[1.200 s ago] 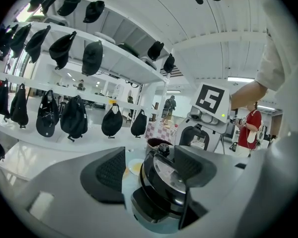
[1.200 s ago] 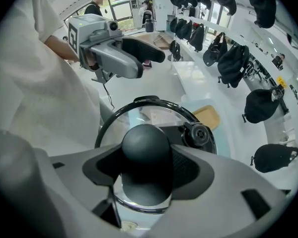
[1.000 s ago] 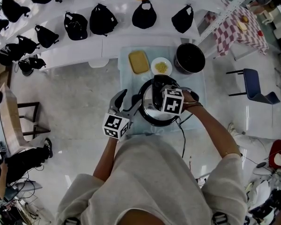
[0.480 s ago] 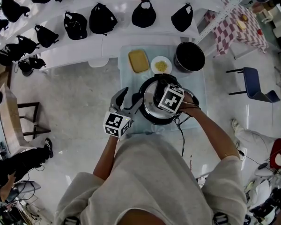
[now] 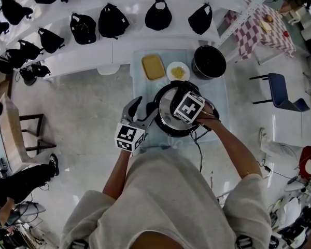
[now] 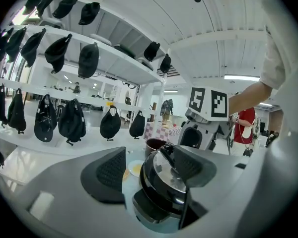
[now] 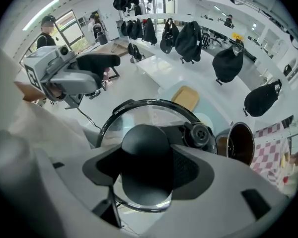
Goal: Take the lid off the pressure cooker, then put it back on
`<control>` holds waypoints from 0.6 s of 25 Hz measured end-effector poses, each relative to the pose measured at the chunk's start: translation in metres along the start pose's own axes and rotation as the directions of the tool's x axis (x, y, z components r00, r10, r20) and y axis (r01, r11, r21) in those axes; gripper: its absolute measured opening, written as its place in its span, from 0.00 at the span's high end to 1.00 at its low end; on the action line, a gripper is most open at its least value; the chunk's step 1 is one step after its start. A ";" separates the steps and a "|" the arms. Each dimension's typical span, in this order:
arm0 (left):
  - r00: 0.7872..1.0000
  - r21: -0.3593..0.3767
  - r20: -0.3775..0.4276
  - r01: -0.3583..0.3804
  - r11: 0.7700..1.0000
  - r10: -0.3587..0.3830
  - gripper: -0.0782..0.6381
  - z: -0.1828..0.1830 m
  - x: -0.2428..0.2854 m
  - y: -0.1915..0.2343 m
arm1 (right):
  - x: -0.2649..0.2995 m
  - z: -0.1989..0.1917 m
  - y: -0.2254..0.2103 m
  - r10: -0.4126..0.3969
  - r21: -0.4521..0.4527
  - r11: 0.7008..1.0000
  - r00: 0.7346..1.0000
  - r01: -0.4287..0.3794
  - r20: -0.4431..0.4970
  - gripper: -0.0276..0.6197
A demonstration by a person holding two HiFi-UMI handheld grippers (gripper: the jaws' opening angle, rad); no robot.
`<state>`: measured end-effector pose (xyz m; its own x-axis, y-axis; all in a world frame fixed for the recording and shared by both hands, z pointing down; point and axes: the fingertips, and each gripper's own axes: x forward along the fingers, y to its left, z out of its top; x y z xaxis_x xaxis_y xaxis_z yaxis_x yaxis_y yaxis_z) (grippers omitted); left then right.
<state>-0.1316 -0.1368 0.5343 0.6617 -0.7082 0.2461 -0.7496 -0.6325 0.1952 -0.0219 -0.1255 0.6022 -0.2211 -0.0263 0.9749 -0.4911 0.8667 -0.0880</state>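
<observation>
Looking down, you have the pale blue surface (image 5: pixel 142 92) in front of you, and the pressure cooker (image 5: pixel 168 134) stands near its middle. Its lid (image 7: pixel 139 114) sits on the pot, glass ringed with a dark rim. Behind the cooker, at the far edge of the surface, a dark pot (image 5: pixel 209 62) stands on the right, a flat yellow slab (image 5: pixel 153 67) lies on the left, and a white plate (image 5: pixel 178 72) of yellow food sits between them.

Your right gripper (image 7: pixel 146 170) points steeply down over the lid, and its fingers (image 7: pixel 104 167) are clamped on either side of the lid's black knob (image 7: pixel 145 143). Your left gripper (image 6: pixel 151 167) comes in almost level from the cooker's left side. Its fingers (image 6: pixel 109 170) stand wide apart; the cooker's side handle (image 6: pixel 149 209) lies low between them, and neither pad presses on it. Just beyond the knob, a small round valve (image 7: pixel 200 134) stands on the lid's black bar
</observation>
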 end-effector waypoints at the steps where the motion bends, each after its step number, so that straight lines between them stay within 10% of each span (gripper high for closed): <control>1: 1.000 0.003 0.000 -0.001 1.000 0.001 0.48 0.000 0.000 0.000 | 0.000 0.000 0.000 0.001 -0.004 1.000 1.000 -0.001 -0.003 0.53; 15: 1.000 0.016 0.007 -0.005 1.000 0.005 0.48 0.007 0.002 0.003 | -0.013 0.005 0.005 -0.022 -0.025 0.999 0.999 0.023 0.023 0.54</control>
<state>-0.1322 -0.1418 0.5288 0.6579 -0.7136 0.2408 -0.7527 -0.6337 0.1786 -0.0256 -0.1237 0.5881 -0.2291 -0.0570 0.9717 -0.4746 0.8781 -0.0604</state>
